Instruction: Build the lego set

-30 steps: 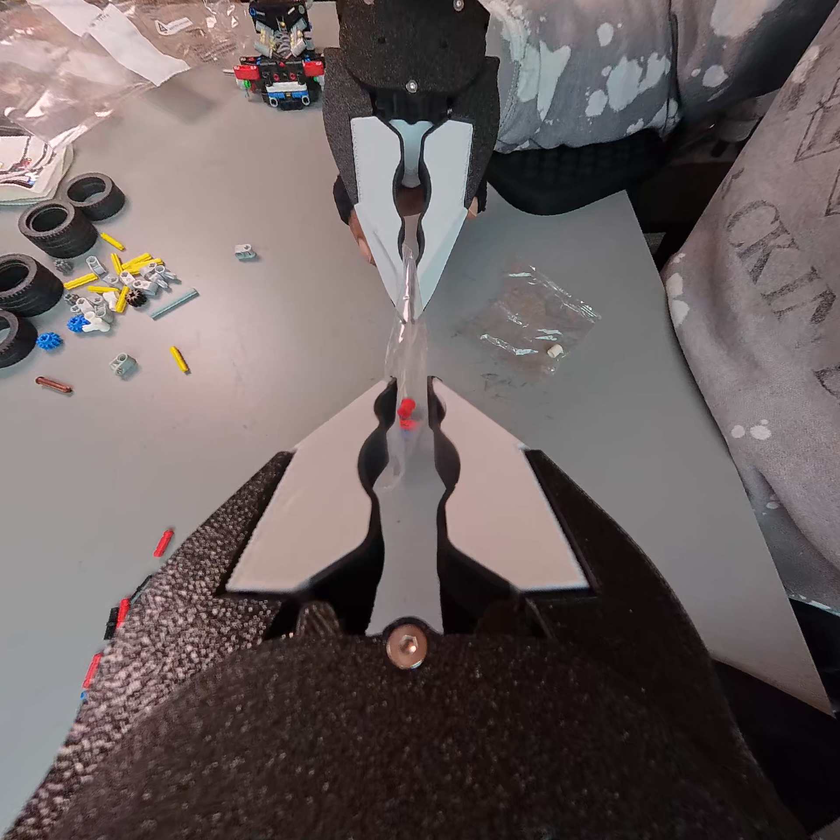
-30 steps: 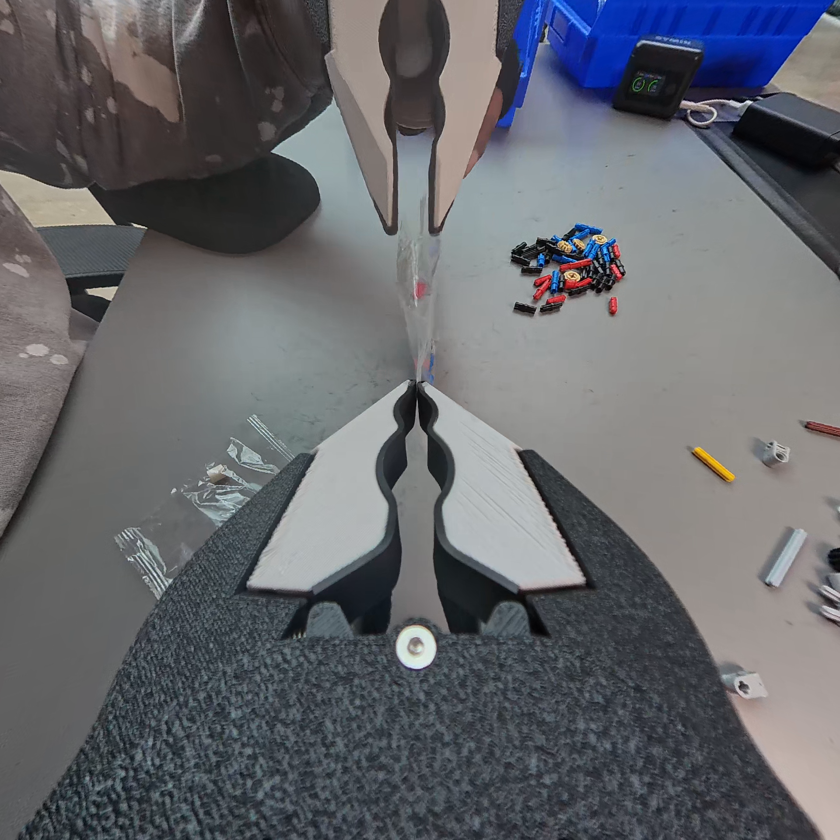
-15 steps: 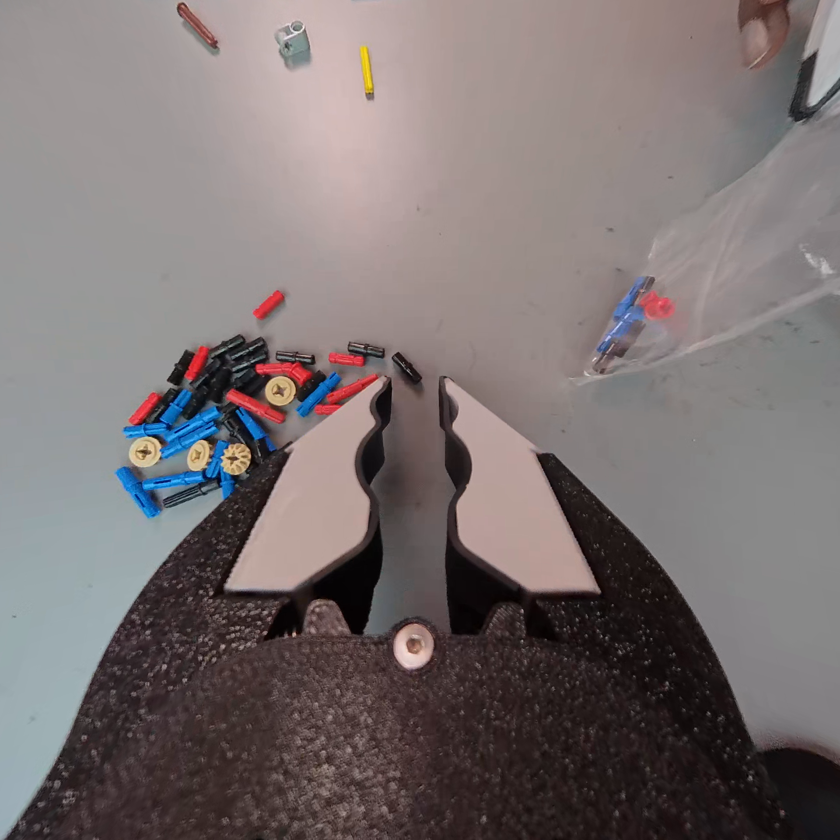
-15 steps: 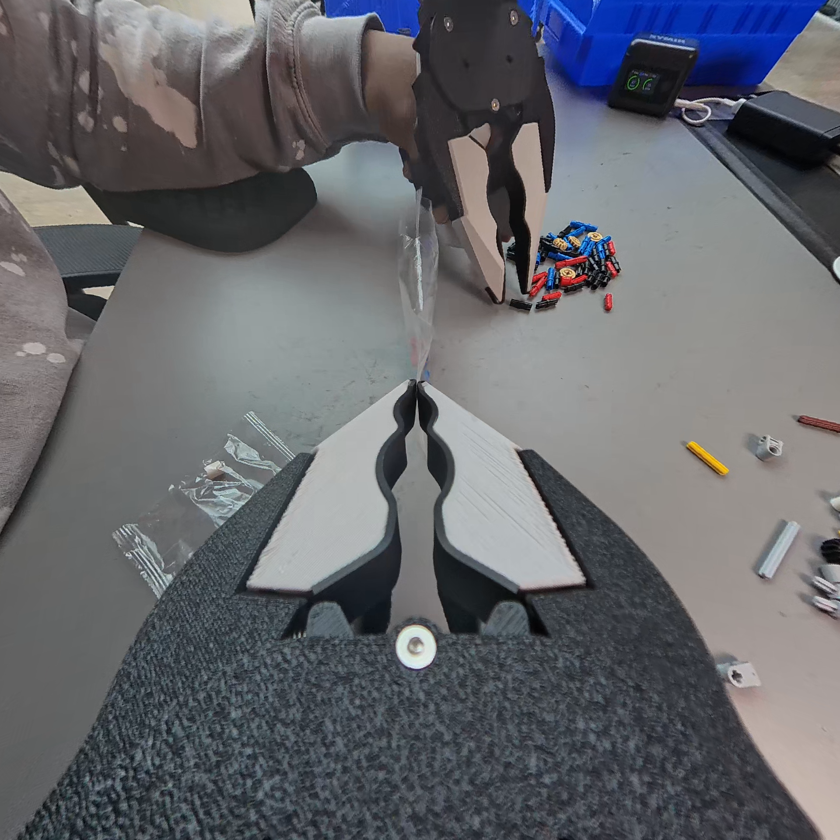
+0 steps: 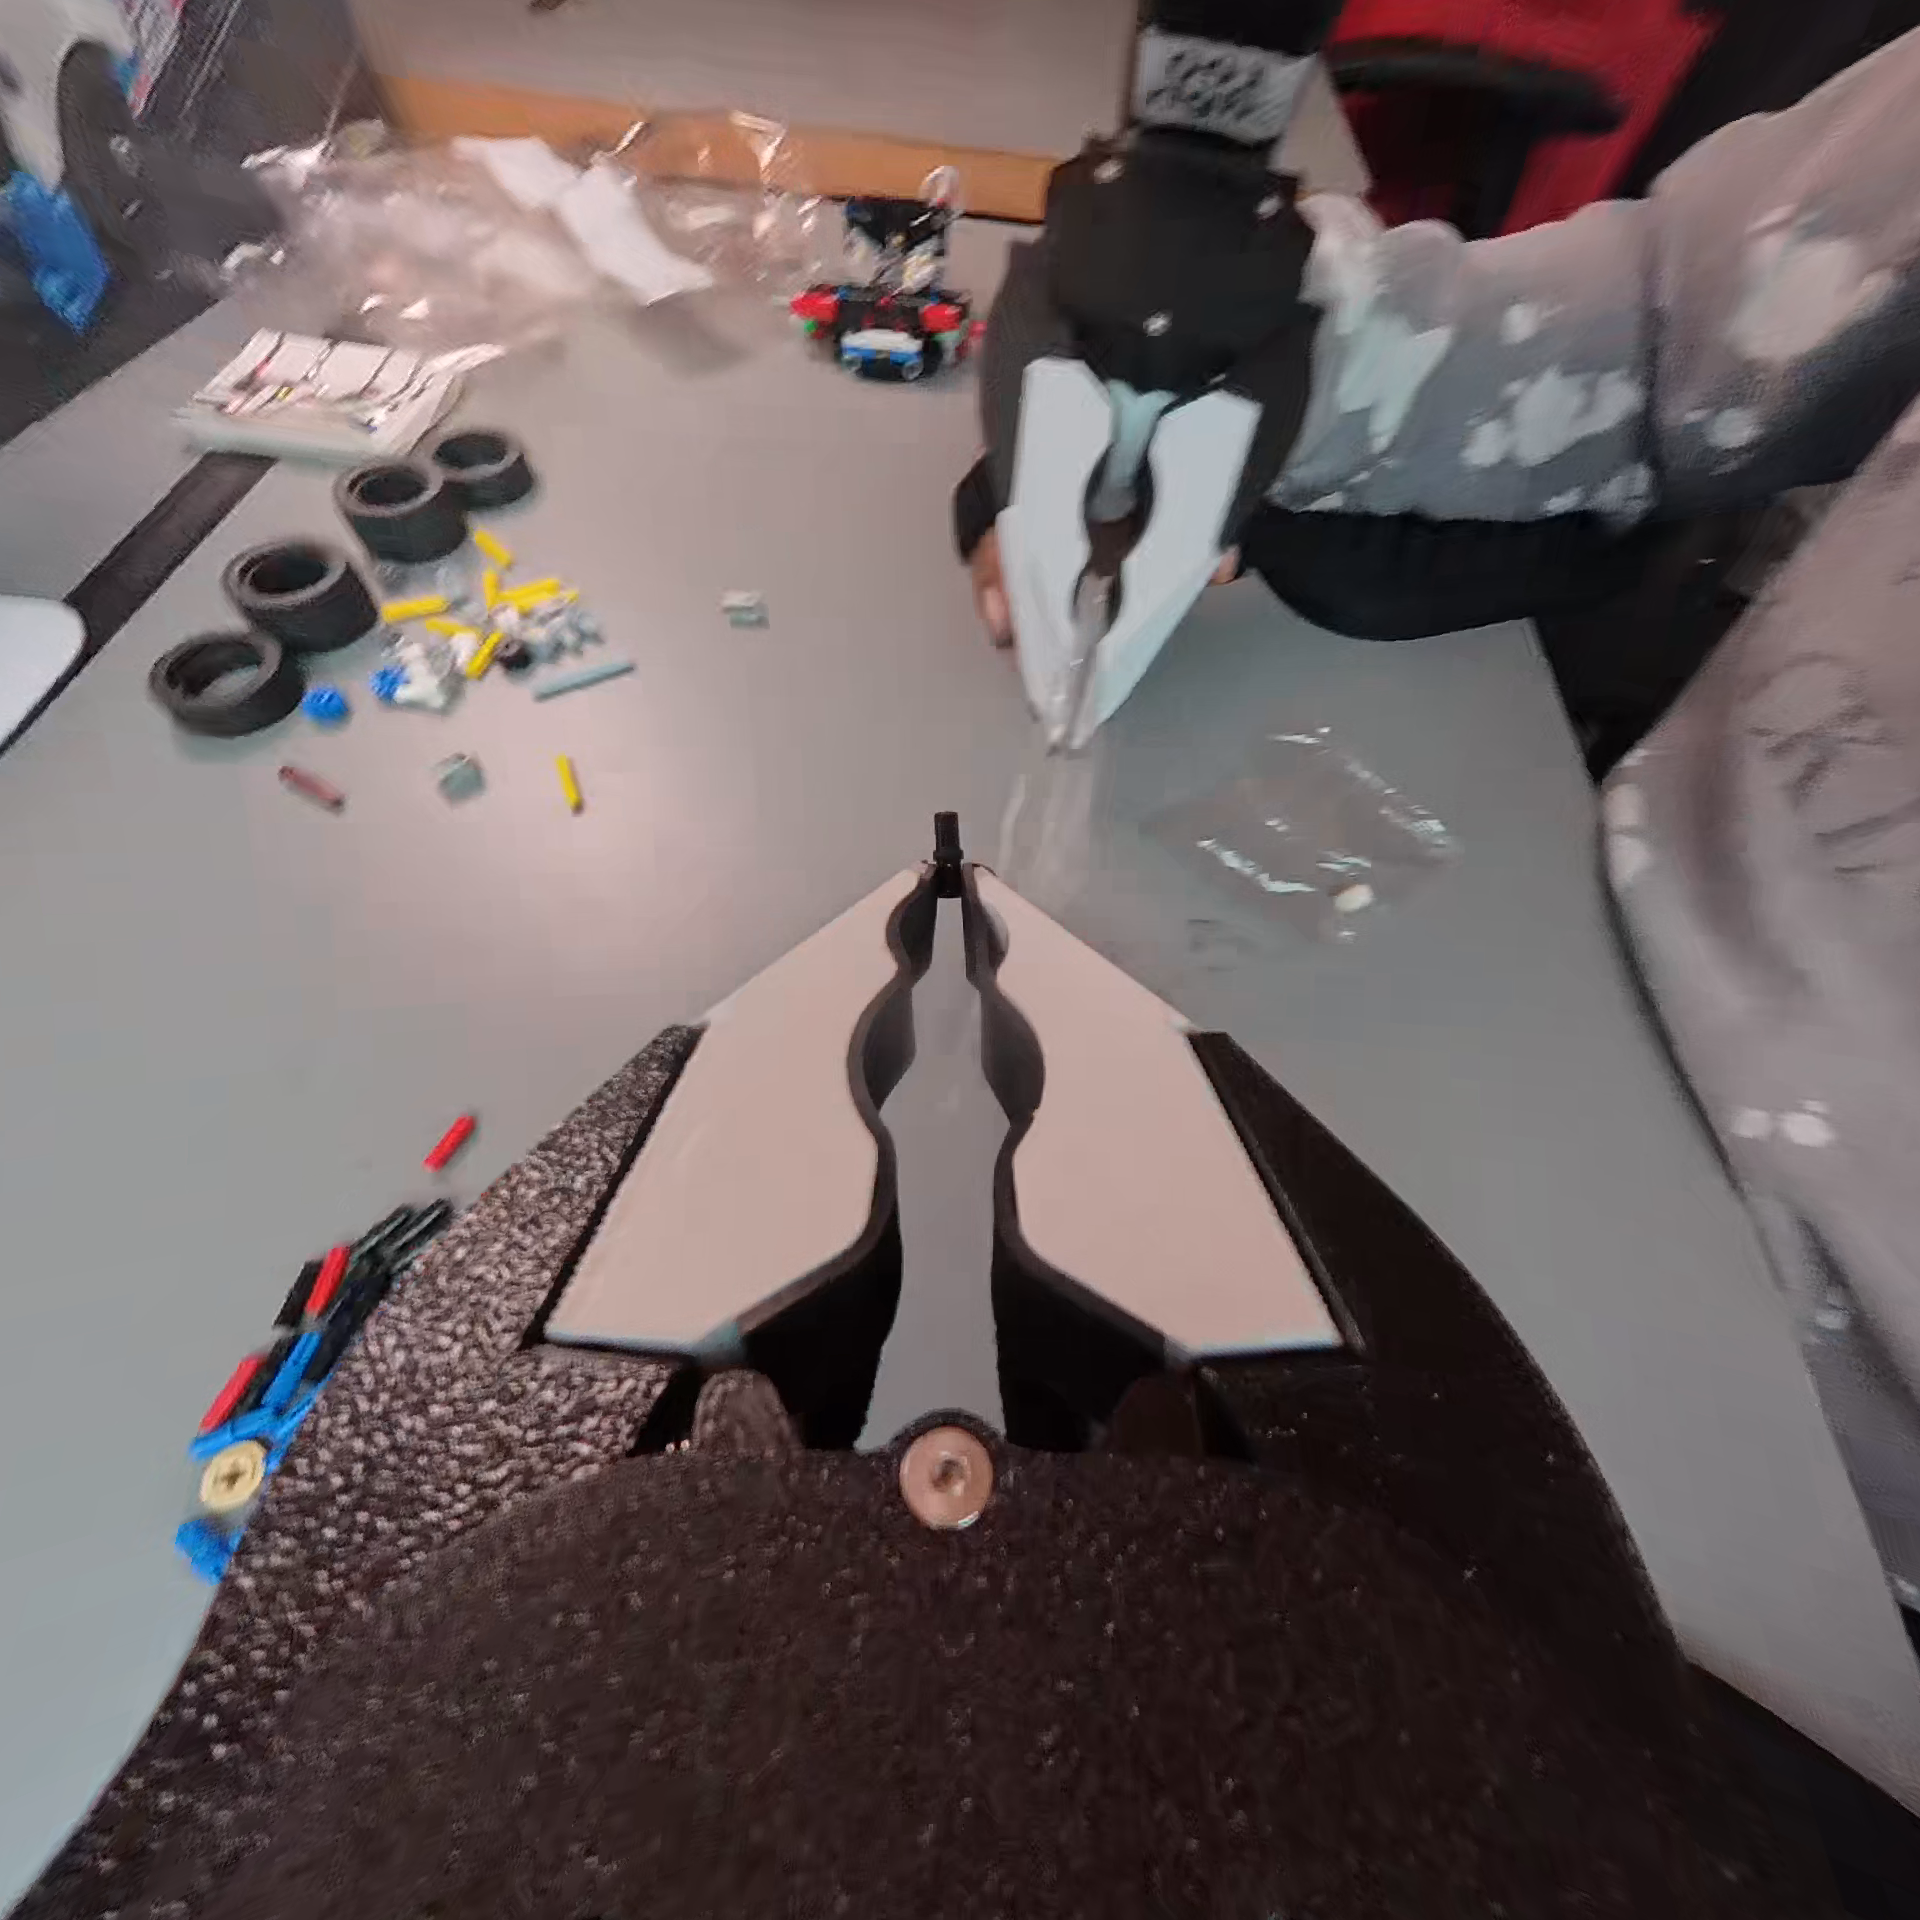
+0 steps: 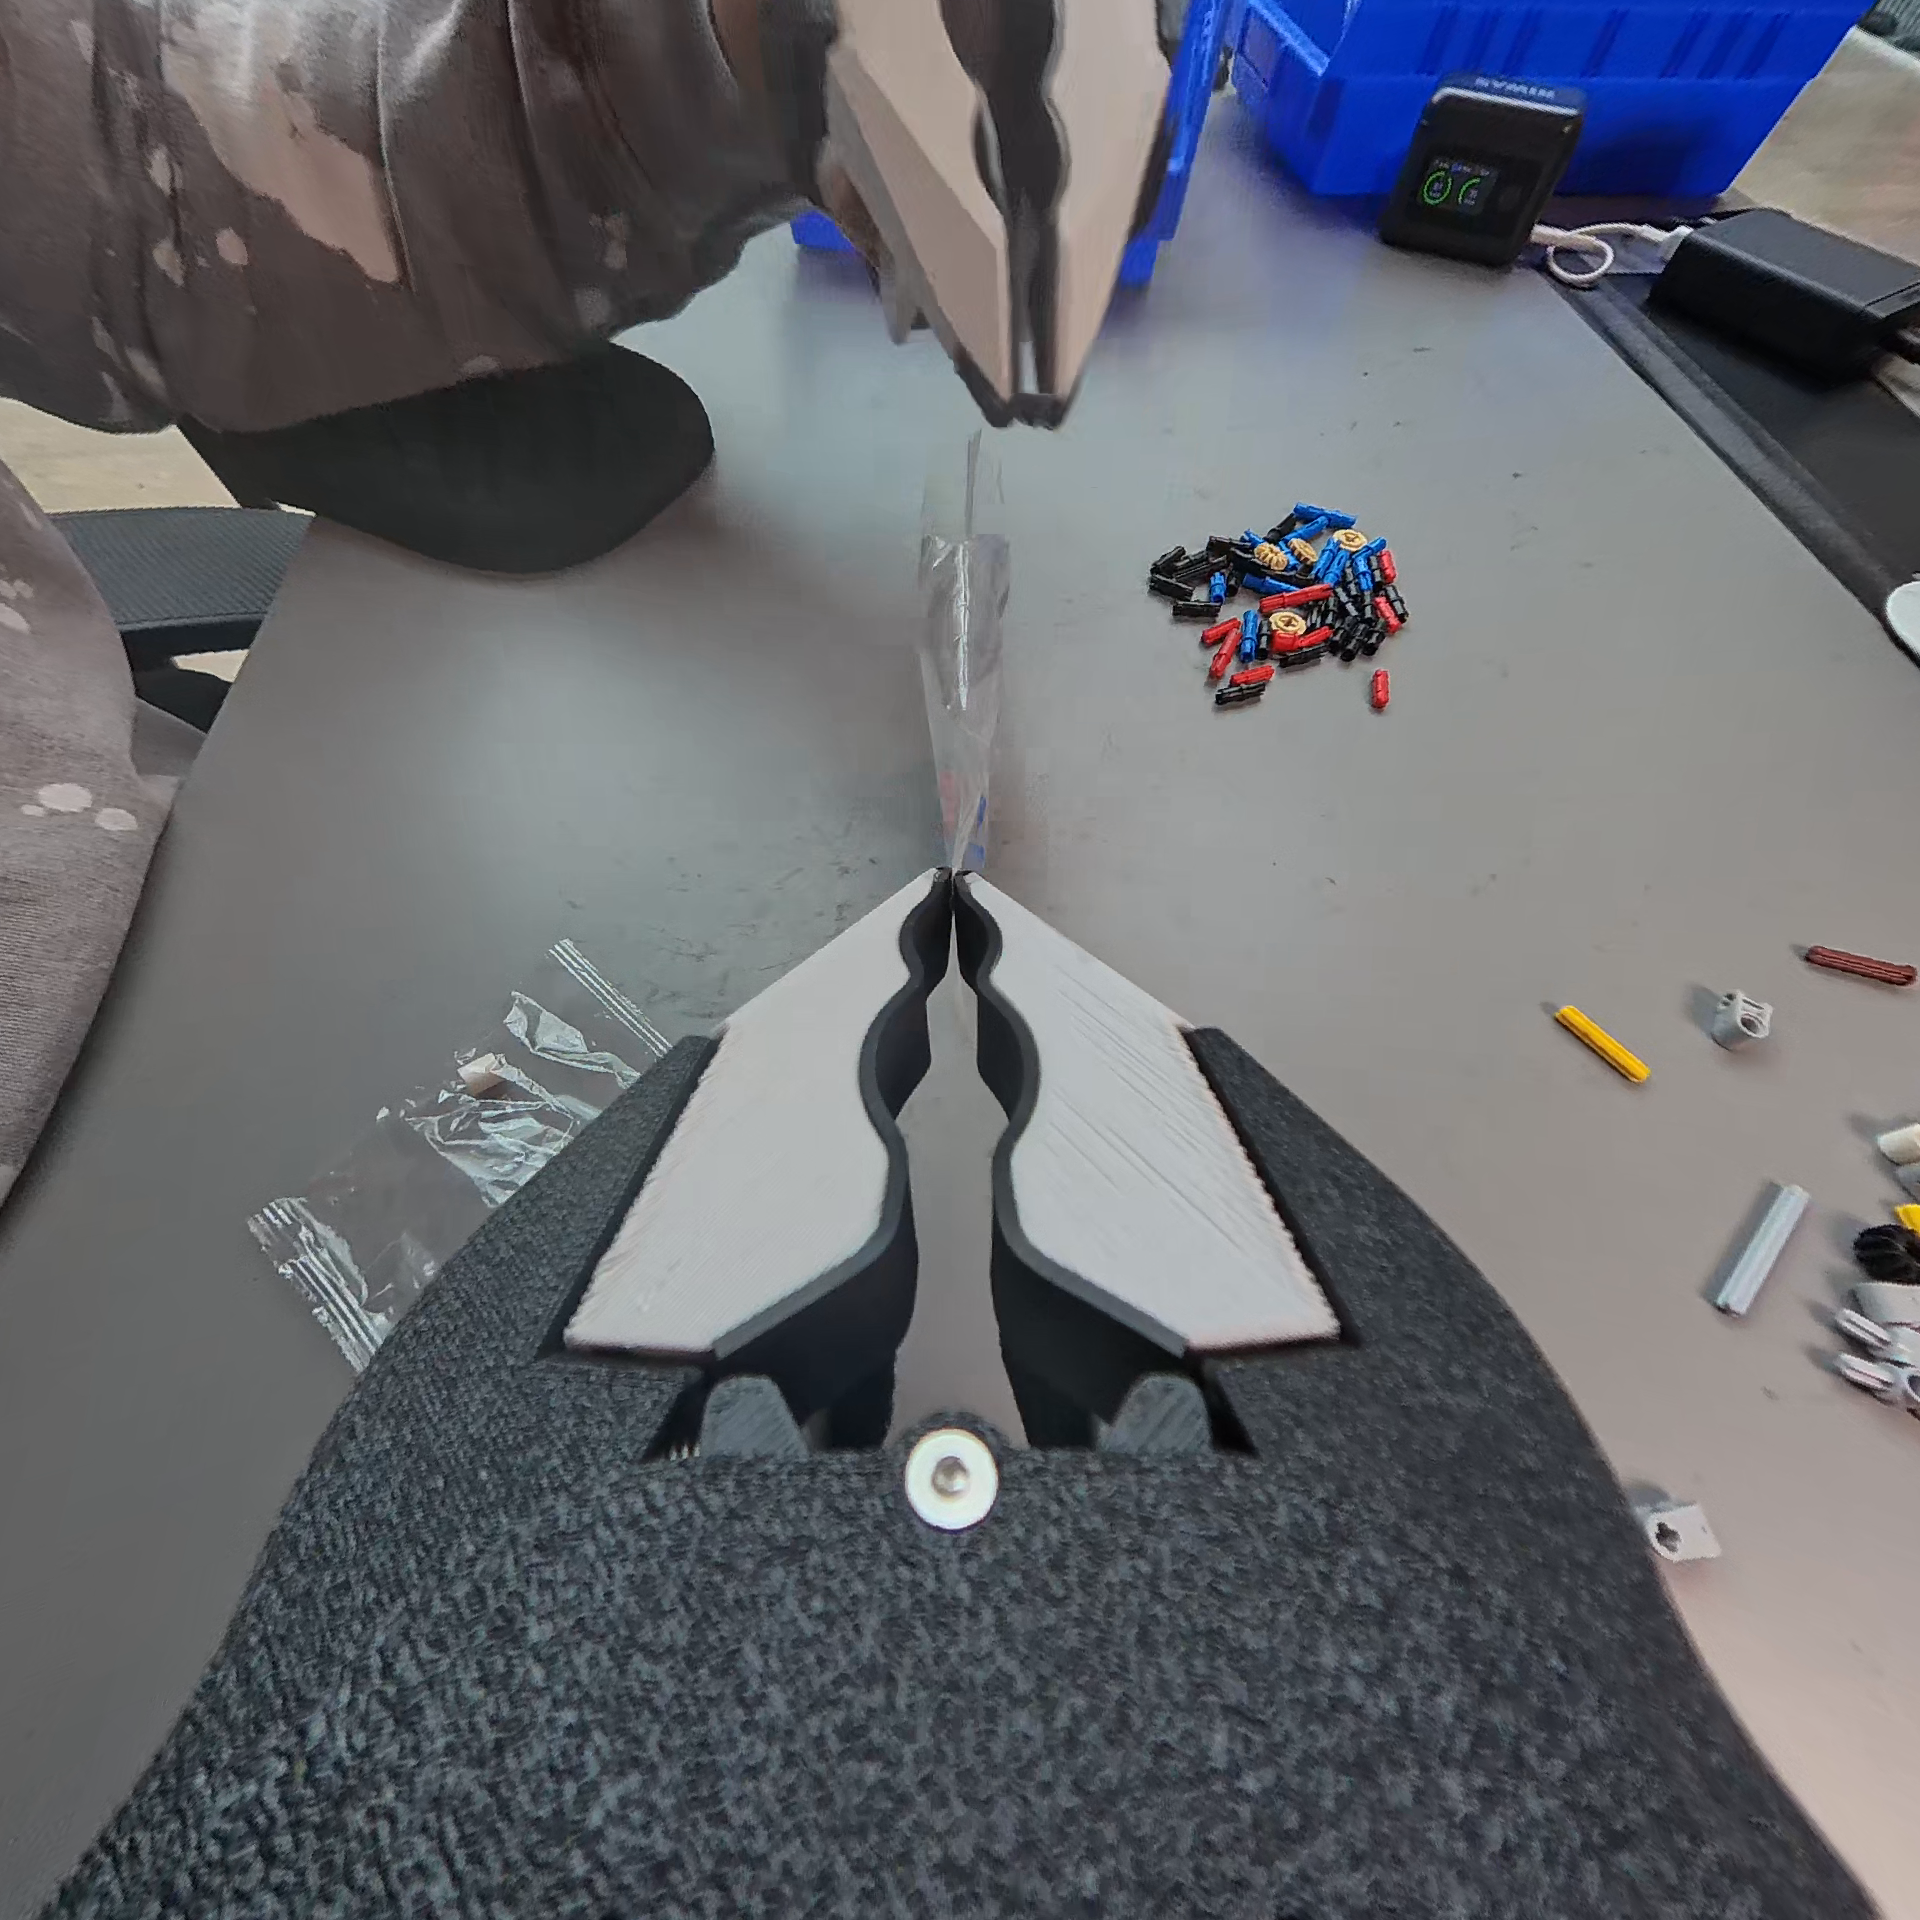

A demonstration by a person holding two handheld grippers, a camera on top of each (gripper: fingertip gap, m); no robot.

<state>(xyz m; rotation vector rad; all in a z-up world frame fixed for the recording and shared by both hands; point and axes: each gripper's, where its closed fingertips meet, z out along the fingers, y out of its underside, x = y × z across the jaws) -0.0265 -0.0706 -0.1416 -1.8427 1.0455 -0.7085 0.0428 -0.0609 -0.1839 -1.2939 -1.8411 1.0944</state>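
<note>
My left gripper point(image 5: 943, 871) is shut on a small black pin point(image 5: 945, 834) that sticks out past its tips, held above the grey table point(image 5: 520, 987). My right gripper point(image 6: 953, 878) is shut on the edge of a clear plastic bag point(image 6: 961, 665) with a few small red and blue parts low inside it. The bag hangs between the two grippers. In the right wrist view the left gripper point(image 6: 1023, 400) hovers just above the bag's top. In the left wrist view the right gripper point(image 5: 1070, 727) and the bag point(image 5: 1039, 821) are just ahead to the right.
A pile of black, blue and red pins point(image 6: 1288, 603) lies right of the bag. An empty bag point(image 6: 468, 1132) lies left. Tires point(image 5: 301, 592), small yellow and grey parts point(image 5: 488, 634), a booklet point(image 5: 322, 390) and a partly built car point(image 5: 883, 312) lie farther off. Blue bins point(image 6: 1507, 83) stand at the back. Some 9 cm of space lies between my two pairs of fingers.
My left gripper let go of the bag, dropped open to the pin pile, shut on a black pin and came back up near the bag. My right gripper kept hold of the bag.
</note>
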